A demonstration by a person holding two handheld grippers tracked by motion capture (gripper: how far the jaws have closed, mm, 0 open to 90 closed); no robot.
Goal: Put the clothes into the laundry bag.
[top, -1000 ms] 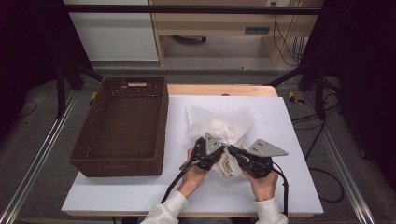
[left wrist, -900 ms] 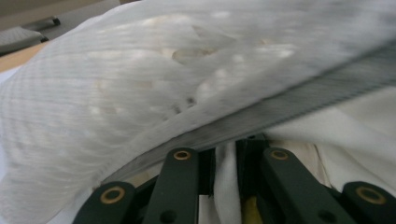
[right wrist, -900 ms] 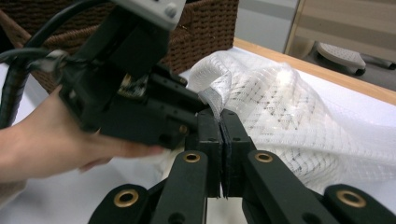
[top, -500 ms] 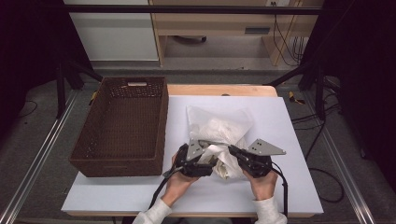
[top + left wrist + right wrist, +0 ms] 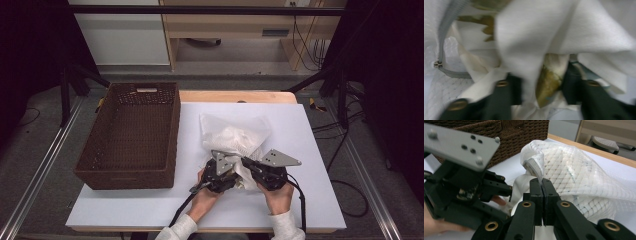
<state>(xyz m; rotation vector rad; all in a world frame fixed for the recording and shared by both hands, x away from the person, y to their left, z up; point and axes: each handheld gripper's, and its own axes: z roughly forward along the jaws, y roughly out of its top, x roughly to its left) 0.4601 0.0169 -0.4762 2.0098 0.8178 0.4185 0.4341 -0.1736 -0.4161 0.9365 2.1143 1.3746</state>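
Two hand-held grippers work at six o'clock on the white bench [image 5: 310,150]. The right hand-held gripper [image 5: 541,182] pinches the white mesh zip bag's [image 5: 574,170] edge, apparently steadying it. The left hand-held gripper [image 5: 541,82], its jaws just closing, stands half-wide around the white cloth [image 5: 529,45], likely to move it.

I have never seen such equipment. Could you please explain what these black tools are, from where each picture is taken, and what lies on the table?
A person holds two hand tools, each with two black jaws. One picture looks down from above the white table; each of the other two comes from a camera riding on one tool.

On the table stand a brown wicker basket and a white mesh laundry bag with white cloth inside.

The right gripper is shut on the bag's grey zipper edge. The left gripper reaches into the cloth; its jaws have just been closing around a fold, though I cannot tell whether they press it.
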